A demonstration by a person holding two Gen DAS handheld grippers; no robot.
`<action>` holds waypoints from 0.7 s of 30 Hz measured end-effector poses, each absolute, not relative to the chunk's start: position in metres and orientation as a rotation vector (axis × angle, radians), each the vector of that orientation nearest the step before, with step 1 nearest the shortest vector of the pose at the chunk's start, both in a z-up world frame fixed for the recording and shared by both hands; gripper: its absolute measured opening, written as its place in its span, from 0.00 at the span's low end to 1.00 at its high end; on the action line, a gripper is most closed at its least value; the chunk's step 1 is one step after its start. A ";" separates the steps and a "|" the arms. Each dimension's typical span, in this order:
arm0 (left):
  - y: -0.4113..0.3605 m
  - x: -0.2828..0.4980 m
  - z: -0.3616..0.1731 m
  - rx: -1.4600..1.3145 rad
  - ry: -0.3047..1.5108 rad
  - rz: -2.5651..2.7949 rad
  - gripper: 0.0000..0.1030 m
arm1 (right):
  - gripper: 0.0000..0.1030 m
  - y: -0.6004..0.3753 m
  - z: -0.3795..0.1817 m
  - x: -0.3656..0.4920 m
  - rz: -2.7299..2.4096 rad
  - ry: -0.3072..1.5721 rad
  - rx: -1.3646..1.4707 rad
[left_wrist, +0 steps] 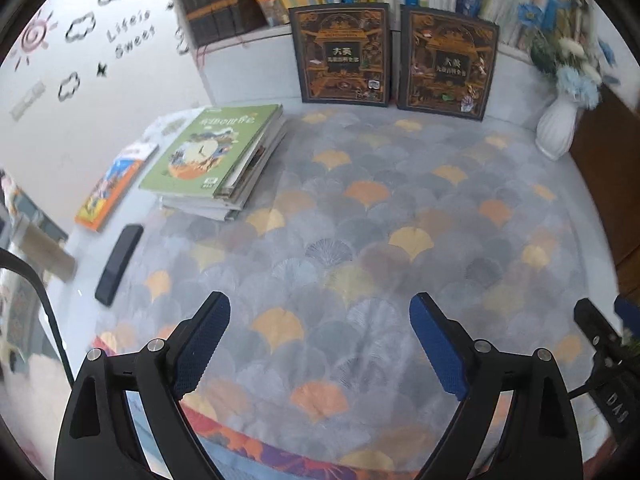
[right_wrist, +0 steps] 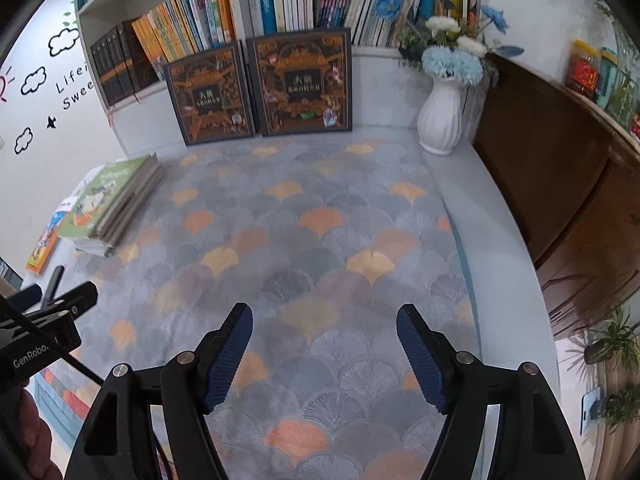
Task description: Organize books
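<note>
A stack of books with a green cover on top (left_wrist: 216, 152) lies flat at the left of the patterned mat; it also shows in the right wrist view (right_wrist: 112, 200). Two dark ornate books (left_wrist: 342, 54) (left_wrist: 446, 64) stand upright side by side against the white bookshelf; they also show in the right wrist view (right_wrist: 210, 96) (right_wrist: 306, 82). An orange book (left_wrist: 110, 188) lies flat left of the stack. My left gripper (left_wrist: 320, 344) is open and empty above the mat. My right gripper (right_wrist: 324, 356) is open and empty above the mat.
A white vase with blue flowers (right_wrist: 442, 116) stands at the back right, beside a brown wooden cabinet (right_wrist: 560, 184). A black phone-like object (left_wrist: 119, 264) lies near the mat's left edge. The shelf (right_wrist: 240, 12) is full of upright books. The patterned mat (right_wrist: 320, 220) covers the table.
</note>
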State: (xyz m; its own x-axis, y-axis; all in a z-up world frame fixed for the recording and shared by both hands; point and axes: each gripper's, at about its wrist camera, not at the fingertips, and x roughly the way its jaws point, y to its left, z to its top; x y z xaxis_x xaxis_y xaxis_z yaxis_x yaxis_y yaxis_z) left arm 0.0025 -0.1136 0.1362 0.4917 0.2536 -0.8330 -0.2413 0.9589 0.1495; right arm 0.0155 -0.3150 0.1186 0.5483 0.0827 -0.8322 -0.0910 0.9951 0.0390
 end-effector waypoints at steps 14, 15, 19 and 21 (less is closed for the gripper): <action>-0.105 0.021 0.083 0.049 1.042 0.179 0.88 | 0.70 -0.308 0.065 0.033 0.030 1.065 -0.018; -0.105 0.023 0.082 0.056 1.042 0.170 0.88 | 0.70 -0.306 0.064 0.034 0.027 1.053 -0.024; -0.104 0.038 0.067 0.062 1.074 0.129 0.88 | 0.70 -0.294 0.059 0.039 0.025 1.044 -0.038; -0.102 0.043 0.063 0.053 1.082 0.116 0.88 | 0.70 -0.290 0.059 0.040 0.024 1.033 -0.032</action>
